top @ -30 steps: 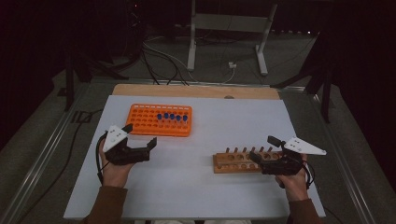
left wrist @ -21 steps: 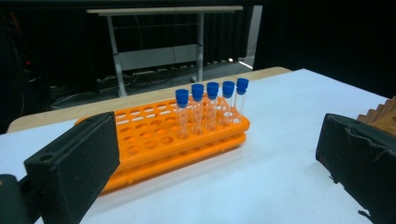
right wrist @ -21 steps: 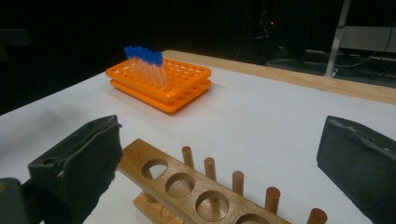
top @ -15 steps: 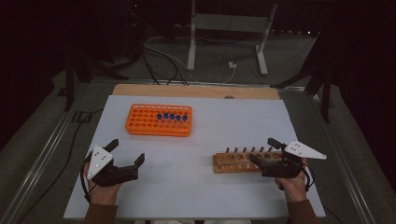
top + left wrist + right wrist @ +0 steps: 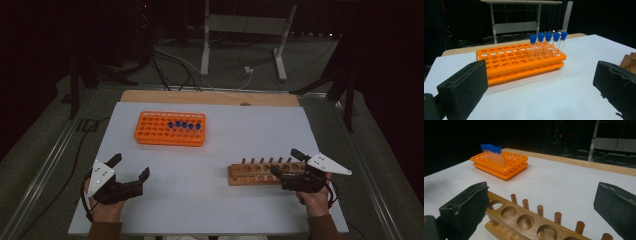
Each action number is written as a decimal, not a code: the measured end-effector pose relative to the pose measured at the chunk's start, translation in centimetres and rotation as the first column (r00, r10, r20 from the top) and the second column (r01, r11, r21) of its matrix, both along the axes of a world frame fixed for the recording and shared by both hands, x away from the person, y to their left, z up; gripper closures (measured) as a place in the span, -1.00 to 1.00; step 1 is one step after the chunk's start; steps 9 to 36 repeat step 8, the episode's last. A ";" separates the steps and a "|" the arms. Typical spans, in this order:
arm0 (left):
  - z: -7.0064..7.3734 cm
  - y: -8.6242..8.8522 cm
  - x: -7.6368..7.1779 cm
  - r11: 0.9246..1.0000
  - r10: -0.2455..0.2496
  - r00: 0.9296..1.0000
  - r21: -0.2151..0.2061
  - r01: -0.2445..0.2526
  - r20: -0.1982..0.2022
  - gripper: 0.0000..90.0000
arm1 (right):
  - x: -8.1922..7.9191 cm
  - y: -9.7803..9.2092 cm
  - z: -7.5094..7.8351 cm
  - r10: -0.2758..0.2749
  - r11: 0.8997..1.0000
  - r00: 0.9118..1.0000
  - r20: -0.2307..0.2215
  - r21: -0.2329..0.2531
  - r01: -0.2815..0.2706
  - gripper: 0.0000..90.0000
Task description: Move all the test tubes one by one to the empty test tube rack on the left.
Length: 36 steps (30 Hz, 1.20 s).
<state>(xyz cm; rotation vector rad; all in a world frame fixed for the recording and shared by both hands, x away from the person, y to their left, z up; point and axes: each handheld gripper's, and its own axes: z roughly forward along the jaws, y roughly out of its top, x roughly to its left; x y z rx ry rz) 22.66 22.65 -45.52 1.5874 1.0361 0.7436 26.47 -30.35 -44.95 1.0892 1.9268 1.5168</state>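
An orange tube rack (image 5: 170, 128) (image 5: 519, 62) (image 5: 500, 163) stands on the far left part of the white table (image 5: 250, 130); several clear tubes with blue caps (image 5: 184, 125) (image 5: 547, 45) (image 5: 491, 151) stand upright in it. A wooden rack (image 5: 260, 172) (image 5: 529, 220) with round holes and pegs lies at the near right, with no tubes in it. My left gripper (image 5: 131, 169) (image 5: 541, 87) is open at the near left, empty, aimed toward the orange rack. My right gripper (image 5: 287, 162) (image 5: 544, 202) is open, its jaws over the wooden rack's right end.
A wooden strip (image 5: 210, 97) runs along the table's far edge. Beyond it stand a metal frame's legs (image 5: 205, 40) and cables on the dark floor. Bare white tabletop lies between the two racks.
My left gripper has drawn back toward the table's near left corner, away from the orange rack. The right gripper has stayed at the wooden rack.
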 end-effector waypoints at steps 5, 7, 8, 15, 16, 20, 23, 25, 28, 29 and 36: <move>-0.2 0.1 0.1 1.000 0.002 1.000 0.000 -0.002 -0.013 -0.98 | 0.2 0.0 -0.1 -0.010 1.000 1.000 -0.010 -0.007 0.009 -1.00; -0.4 0.1 0.2 1.000 0.006 1.000 0.002 -0.006 -0.025 -0.98 | 0.2 -0.1 -0.2 -0.014 1.000 1.000 -0.013 -0.006 0.014 -1.00; -0.5 0.1 0.2 1.000 0.010 1.000 -0.003 -0.010 -0.030 -0.98 | 0.2 -0.2 -0.2 -0.017 1.000 1.000 -0.016 -0.005 0.017 -1.00; -0.5 0.1 0.2 1.000 0.010 1.000 -0.003 -0.010 -0.030 -0.98 | 0.2 -0.2 -0.2 -0.017 1.000 1.000 -0.016 -0.005 0.017 -1.00; -0.5 0.1 0.2 1.000 0.010 1.000 -0.003 -0.010 -0.030 -0.98 | 0.2 -0.2 -0.2 -0.017 1.000 1.000 -0.016 -0.005 0.017 -1.00; -0.5 0.1 0.2 1.000 0.010 1.000 -0.003 -0.010 -0.030 -0.98 | 0.2 -0.2 -0.2 -0.017 1.000 1.000 -0.016 -0.005 0.017 -1.00; -0.5 0.1 0.2 1.000 0.010 1.000 -0.003 -0.010 -0.030 -0.98 | 0.2 -0.2 -0.2 -0.017 1.000 1.000 -0.016 -0.005 0.017 -1.00; -0.5 0.1 0.2 1.000 0.010 1.000 -0.003 -0.010 -0.030 -0.98 | 0.2 -0.2 -0.2 -0.017 1.000 1.000 -0.016 -0.005 0.017 -1.00; -0.5 0.1 0.2 1.000 0.010 1.000 -0.003 -0.010 -0.030 -0.98 | 0.2 -0.2 -0.2 -0.017 1.000 1.000 -0.016 -0.005 0.017 -1.00; -0.5 0.1 0.2 1.000 0.010 1.000 -0.003 -0.010 -0.030 -0.98 | 0.2 -0.2 -0.2 -0.017 1.000 1.000 -0.016 -0.005 0.017 -1.00; -0.5 0.1 0.2 1.000 0.010 1.000 -0.003 -0.010 -0.030 -0.98 | 0.2 -0.2 -0.2 -0.017 1.000 1.000 -0.016 -0.005 0.017 -1.00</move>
